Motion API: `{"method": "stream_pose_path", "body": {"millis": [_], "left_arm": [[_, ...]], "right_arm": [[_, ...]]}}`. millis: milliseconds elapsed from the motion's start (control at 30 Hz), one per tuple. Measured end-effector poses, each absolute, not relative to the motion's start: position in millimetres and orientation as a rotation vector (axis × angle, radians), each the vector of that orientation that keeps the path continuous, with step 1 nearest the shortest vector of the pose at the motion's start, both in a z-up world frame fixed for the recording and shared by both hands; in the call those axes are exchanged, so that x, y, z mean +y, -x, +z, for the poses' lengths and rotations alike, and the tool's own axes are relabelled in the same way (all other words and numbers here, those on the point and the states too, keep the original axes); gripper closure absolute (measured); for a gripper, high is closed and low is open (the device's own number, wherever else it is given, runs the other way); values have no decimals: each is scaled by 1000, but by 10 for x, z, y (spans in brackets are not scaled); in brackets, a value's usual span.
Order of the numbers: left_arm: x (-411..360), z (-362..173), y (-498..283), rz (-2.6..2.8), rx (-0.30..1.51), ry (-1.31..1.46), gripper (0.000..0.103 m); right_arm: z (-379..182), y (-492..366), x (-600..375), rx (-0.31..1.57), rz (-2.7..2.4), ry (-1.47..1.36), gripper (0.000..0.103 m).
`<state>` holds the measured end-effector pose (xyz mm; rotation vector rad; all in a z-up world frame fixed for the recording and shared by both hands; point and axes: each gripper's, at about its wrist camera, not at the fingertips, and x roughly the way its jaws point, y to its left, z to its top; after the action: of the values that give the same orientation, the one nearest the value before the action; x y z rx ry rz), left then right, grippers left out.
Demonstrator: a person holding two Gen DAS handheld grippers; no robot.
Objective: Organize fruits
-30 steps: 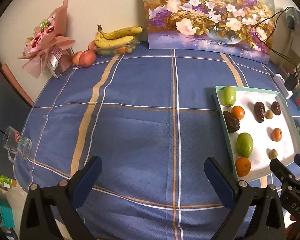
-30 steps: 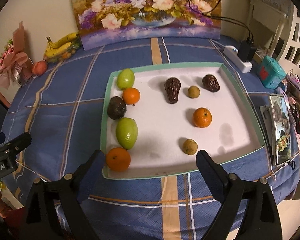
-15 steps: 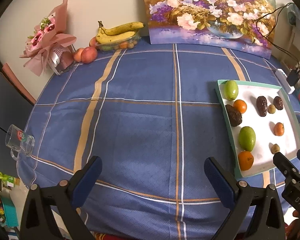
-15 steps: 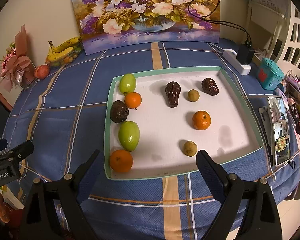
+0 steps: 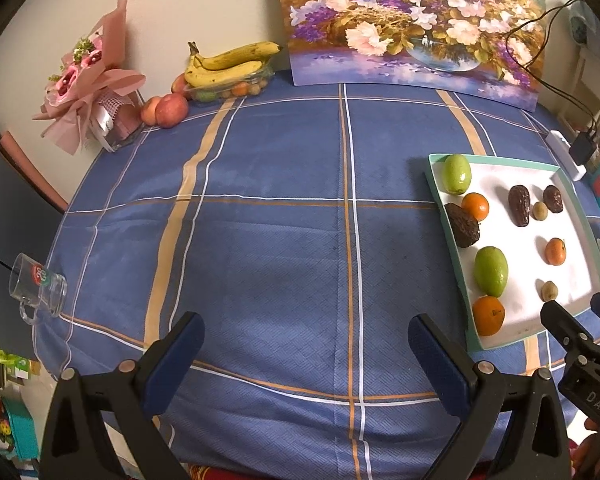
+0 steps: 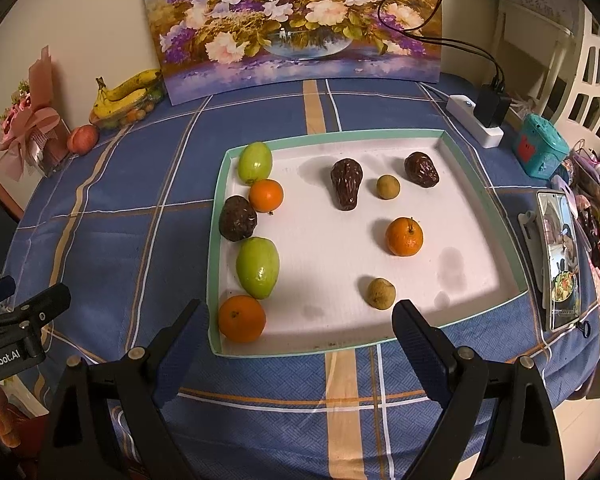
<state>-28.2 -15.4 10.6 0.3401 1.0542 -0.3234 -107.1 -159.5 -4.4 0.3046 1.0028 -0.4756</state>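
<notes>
Lying scattered on white tray point(image 6: 440, 280) at right: oranges point(image 6: 404, 236), green fruits point(image 6: 257, 267), dark wrinkled fruits point(image 6: 346, 189). Judging them light, round, rolling readily; gripping across widest part, gently. Hovering at near edge, left gripper point(image 5: 306, 346) and right gripper point(image 6: 300, 330), jaws gaping wide, holding nothing. Covering table: blue checked cloth point(image 5: 260, 240); leaning against far wall: floral painting point(image 6: 296, 20).

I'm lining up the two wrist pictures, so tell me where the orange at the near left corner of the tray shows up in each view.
Left wrist: the orange sits low at far right, beside the right gripper.
Right wrist: the orange sits lower centre-left, inside the tray corner.
Shared landmark: the green fruit just behind it.
</notes>
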Motion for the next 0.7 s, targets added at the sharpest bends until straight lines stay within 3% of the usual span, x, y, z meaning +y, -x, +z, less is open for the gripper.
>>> {"method": "stream_pose_path", "body": {"millis": [700], "left_arm": [[-153, 100, 275, -327, 1064, -335, 0]], "right_arm": [[-66, 1055, -1592, 1019, -470, -300, 10]]}}
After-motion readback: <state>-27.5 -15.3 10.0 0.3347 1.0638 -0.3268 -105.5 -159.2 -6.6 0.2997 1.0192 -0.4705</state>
